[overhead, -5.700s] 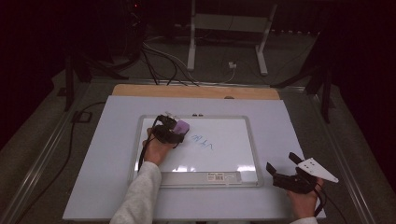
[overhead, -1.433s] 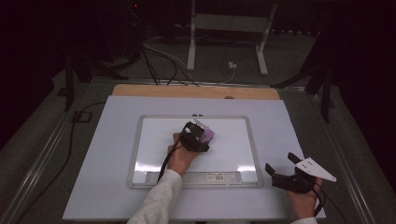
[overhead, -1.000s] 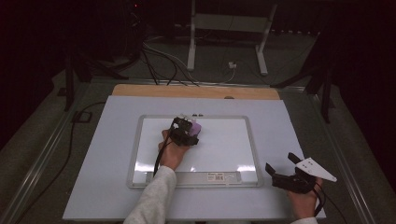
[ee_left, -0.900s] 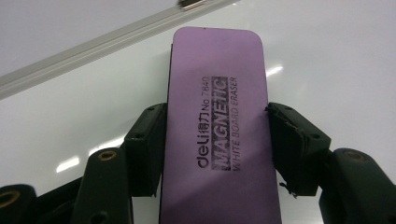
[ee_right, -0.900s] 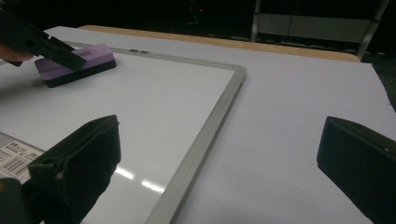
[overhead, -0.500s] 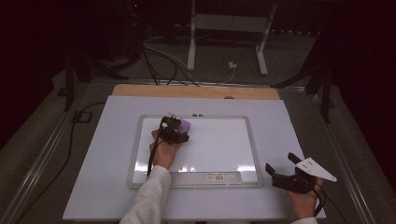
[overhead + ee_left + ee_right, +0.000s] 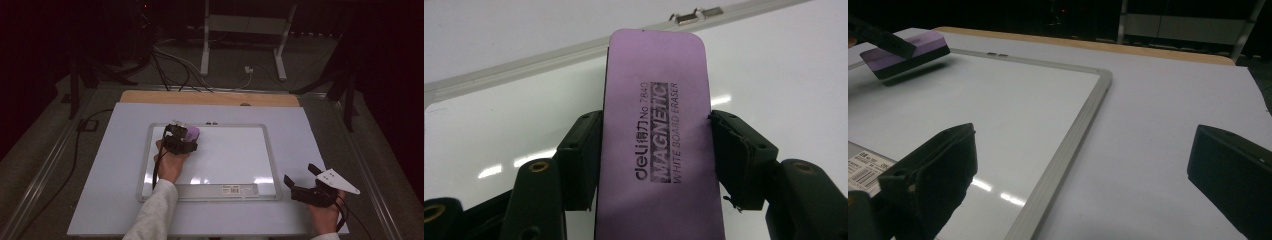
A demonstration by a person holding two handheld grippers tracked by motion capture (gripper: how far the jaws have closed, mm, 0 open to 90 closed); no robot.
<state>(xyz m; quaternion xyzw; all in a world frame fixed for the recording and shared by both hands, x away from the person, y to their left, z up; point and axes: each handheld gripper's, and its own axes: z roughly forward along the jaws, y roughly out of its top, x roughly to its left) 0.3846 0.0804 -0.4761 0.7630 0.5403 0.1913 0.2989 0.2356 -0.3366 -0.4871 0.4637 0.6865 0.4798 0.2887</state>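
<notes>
High view: left gripper (image 7: 186, 134) fingers clamp eraser (image 7: 192, 132), moved back left; right gripper (image 7: 300, 186) open, unmoved.

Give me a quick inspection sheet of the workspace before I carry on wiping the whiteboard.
Surface: pale sheet covering a wooden table.
Job's things: whiteboard lying flat, no marks seen on it; purple magnetic eraser near its far left corner.
Clutter: nothing seen on the sheet; barcode label on the board's near frame.
Grippers: left gripper shut on the eraser's long sides; right gripper open, holding nothing, right of the board.
Cables: one trails from the left gripper along the forearm; several lie on the floor beyond the table.
Surroundings: dark room, white stand legs behind.
</notes>
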